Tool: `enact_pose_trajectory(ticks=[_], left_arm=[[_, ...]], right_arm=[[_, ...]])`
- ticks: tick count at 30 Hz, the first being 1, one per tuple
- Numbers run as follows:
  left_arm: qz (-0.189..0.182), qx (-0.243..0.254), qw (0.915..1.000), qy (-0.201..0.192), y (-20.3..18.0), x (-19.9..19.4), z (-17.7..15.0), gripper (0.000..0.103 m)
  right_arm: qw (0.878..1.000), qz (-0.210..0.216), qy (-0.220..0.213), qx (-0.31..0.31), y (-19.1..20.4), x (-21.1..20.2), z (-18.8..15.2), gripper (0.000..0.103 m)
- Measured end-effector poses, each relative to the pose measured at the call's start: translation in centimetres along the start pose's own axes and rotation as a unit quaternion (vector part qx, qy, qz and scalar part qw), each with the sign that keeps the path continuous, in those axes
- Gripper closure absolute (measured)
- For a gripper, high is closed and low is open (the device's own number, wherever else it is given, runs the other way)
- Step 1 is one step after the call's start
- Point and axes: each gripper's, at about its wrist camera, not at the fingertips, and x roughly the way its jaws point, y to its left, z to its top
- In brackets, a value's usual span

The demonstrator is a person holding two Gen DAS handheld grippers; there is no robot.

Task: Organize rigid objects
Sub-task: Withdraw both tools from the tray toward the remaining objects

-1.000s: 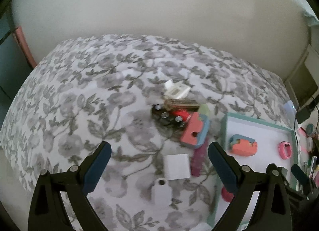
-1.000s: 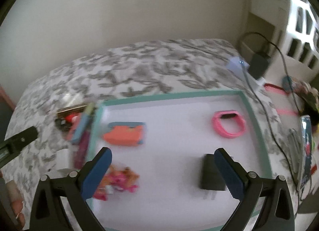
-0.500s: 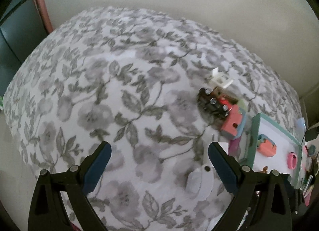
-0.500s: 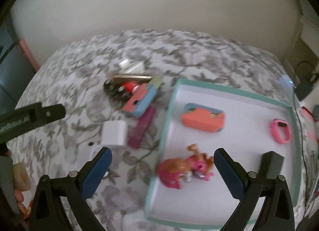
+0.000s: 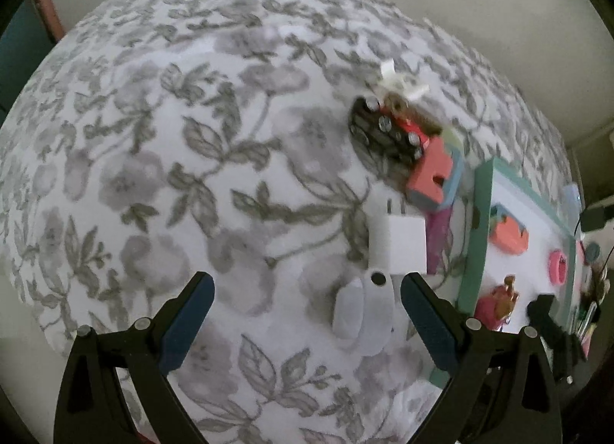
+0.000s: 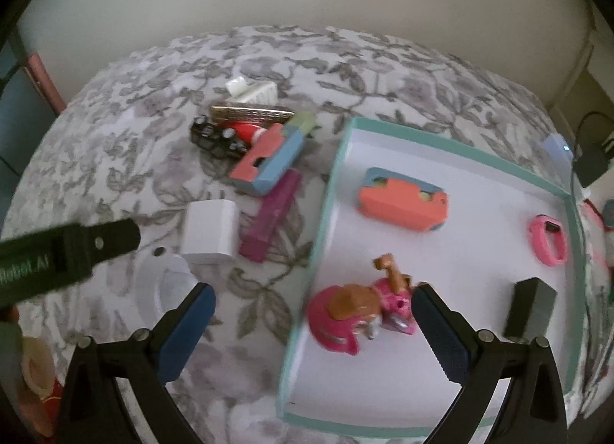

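- Between the blue-padded fingers of the left tongs, low on the grey-and-white floral bedspread, lies a small white rounded plastic case with a dark dot at one end; it sits closer to the right-hand finger than the left and nothing touches it.
- Just beyond it, touching or nearly so, stands a white cube-shaped plug adapter with its prongs pointing away from the camera.
- Judged by look, the case is light, stiff and smooth, so it may slide or tip on the soft bedspread when pinched; a hold across its narrower sides near the middle seems safest.
- The adapter is likewise rigid and light, and its flat opposite faces would suit the pads better than the prong end.
- Left tongs: spread wide and holding nothing, tilted down at the bed, angled towards the case.
- Right tongs: also spread wide and empty, hovering over the near-left corner of the shallow white tray with a teal rim.
- Inside the tray lie a pink toy figure with a brown head, a coral-and-blue block, a pink wristband and a black charger block.
- Left of the tray a loose pile remains on the bedspread: a second coral-and-blue block, a magenta bar and a black-and-red toy car.
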Motion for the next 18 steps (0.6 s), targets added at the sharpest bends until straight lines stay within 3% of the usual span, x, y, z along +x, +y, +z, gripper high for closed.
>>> enact_pose_trajectory(ticks=[12,18], left_arm=[[0.019,0.038,0.9982,0.043,-1.3,2.6,-1.0,0.005],[0.012,0.053,0.9973,0.050,-2.4,3.5,-1.5,0.007]], right_arm=[[0.998,-0.067,0.015,0.009,-2.6,0.4,-0.3,0.000],[0.996,-0.074,0.017,0.038,-4.2,0.3,-0.3,0.000]])
